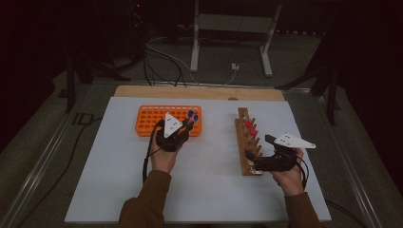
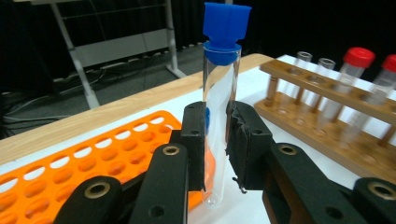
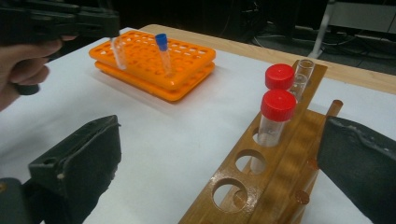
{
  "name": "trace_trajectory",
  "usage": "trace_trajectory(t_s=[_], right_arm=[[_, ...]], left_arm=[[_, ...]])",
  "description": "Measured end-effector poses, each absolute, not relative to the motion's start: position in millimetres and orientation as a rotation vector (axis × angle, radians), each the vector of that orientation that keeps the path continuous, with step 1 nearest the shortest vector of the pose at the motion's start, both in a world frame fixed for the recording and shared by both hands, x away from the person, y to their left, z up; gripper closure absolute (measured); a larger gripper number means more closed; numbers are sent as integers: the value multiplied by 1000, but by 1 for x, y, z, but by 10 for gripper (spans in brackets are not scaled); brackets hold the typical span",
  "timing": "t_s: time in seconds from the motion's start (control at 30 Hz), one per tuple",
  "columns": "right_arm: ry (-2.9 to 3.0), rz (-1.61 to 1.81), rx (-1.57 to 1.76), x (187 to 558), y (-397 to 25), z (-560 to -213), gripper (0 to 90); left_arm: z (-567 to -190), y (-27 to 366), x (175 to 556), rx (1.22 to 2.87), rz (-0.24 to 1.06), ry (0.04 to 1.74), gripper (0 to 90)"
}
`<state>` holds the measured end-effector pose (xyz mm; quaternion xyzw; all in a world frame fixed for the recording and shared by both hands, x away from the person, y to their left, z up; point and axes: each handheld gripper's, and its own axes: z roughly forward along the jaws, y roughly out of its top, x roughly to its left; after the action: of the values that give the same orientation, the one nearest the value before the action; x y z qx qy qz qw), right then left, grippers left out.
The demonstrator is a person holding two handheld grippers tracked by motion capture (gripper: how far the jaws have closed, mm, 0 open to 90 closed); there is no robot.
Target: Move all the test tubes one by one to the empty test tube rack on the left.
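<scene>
My left gripper (image 2: 215,140) is shut on a clear tube with a blue cap (image 2: 219,93), held upright at the right end of the orange rack (image 2: 93,158). In the right gripper view that tube (image 3: 117,51) hangs with its lower end at the rack's top (image 3: 154,60), beside a second blue-capped tube (image 3: 162,51) standing in a hole. My right gripper (image 3: 219,140) is open, its jaws either side of the near end of the wooden rack (image 3: 280,172). Two red-capped tubes (image 3: 279,105) and an uncapped clear tube (image 3: 305,70) stand in that rack.
The orange rack (image 1: 168,119) and wooden rack (image 1: 247,140) sit on a white mat (image 1: 204,190) over a wooden tabletop. Most orange rack holes are empty. Cables and a metal stand (image 1: 233,23) lie on the floor beyond the far edge.
</scene>
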<state>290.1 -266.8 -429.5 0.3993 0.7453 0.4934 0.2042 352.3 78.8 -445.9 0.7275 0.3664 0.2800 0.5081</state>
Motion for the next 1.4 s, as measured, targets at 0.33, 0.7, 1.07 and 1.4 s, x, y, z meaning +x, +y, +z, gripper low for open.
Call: trace_trajectory(t_s=[0.33, 0.7, 1.07, 1.4], right_arm=[[2083, 1391, 1101, 290, -265, -428, 2], [2071, 1410, 1097, 289, -268, -426, 2], [2066, 1416, 1099, 288, -268, -426, 2], [2075, 1415, 1101, 289, -266, -427, 3]], left_arm=[[-450, 69, 373, 1751, 723, 926, 772], [-467, 63, 390, 1770, 735, 1001, 772], [-474, 64, 396, 1759, 720, 1023, 772], [-475, 67, 398, 1749, 701, 1024, 771]])
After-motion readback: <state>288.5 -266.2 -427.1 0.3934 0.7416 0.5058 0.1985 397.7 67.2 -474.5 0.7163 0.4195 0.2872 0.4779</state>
